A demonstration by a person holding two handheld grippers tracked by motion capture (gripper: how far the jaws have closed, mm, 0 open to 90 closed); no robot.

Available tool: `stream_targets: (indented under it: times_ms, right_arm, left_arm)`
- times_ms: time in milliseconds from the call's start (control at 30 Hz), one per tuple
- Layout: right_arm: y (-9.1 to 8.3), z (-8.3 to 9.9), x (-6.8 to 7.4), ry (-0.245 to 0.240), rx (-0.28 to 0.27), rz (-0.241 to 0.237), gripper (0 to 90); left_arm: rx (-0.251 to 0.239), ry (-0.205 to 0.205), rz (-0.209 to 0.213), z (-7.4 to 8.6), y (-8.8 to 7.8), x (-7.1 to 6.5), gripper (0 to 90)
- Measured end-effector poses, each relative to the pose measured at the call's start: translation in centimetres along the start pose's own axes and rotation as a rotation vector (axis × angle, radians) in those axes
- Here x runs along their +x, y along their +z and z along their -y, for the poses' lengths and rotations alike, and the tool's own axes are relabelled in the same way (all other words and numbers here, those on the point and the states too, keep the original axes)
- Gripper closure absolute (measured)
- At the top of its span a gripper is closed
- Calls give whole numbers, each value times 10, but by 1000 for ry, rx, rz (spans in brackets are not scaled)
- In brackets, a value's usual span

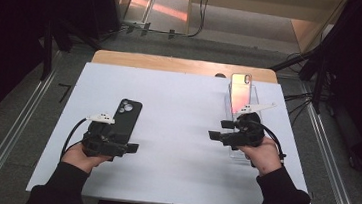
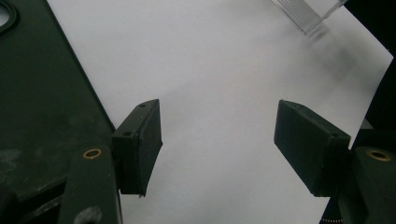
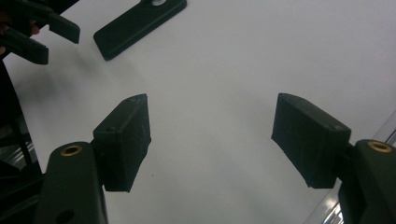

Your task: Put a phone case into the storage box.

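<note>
Right gripper (image 3: 211,140): both black jaws rise from the bottom edge, spread wide, nothing but bare white table surface (image 3: 261,56) in the gap between them. Top centre-left, a black phone case (image 3: 135,21) lies flat on the white, camera cutout cropped by the top edge. Top left corner, the left gripper (image 3: 39,32): two dark jaw tips, parted, near the case but not touching it. Shiny strip at bottom right, can't tell what.

A lab or recording studio, by its looks. A wooden desk (image 1: 182,65) carries a white sheet (image 1: 181,132). Black curtains (image 1: 10,30) hang left and right of the desk, metal rails (image 1: 10,136) flank it on grey flooring, and cables (image 1: 200,13) trail beyond its far edge.
</note>
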State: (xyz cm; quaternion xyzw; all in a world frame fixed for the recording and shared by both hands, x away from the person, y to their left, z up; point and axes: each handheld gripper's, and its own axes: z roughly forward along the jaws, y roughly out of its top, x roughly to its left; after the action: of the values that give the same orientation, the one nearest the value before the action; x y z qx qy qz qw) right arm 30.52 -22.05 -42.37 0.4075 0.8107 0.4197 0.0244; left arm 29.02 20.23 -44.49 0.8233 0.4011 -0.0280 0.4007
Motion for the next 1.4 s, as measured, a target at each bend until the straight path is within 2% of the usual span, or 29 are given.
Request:
stream_targets:
  times_ms: [133,300,600,767,967,1200,1267,1400]
  right_arm:
    - [-2,7,4,-9,-6,-25,274]
    - [-4,21,10,-38,-6,-38,276]
    - [-10,46,14,-57,5,-55,275]
    - [-11,57,17,-70,27,-65,274]
    - [-8,71,15,-66,81,-50,274]
    - [-6,76,15,-72,89,-57,270]
    - [-6,76,14,-72,90,-56,270]
    - [-6,77,13,-66,87,-54,270]
  left_arm:
    - [-3,1,0,0,-1,0,324]
    - [-3,2,2,0,0,0,324]
    - [-1,1,2,0,-1,0,324]
    - [-2,1,3,0,-1,0,324]
    - [-1,-5,2,1,-1,0,324]
    - [-3,-2,-1,0,0,0,324]
    - [-7,1,-13,-1,0,0,291]
    - [-13,-7,-23,-2,0,4,291]
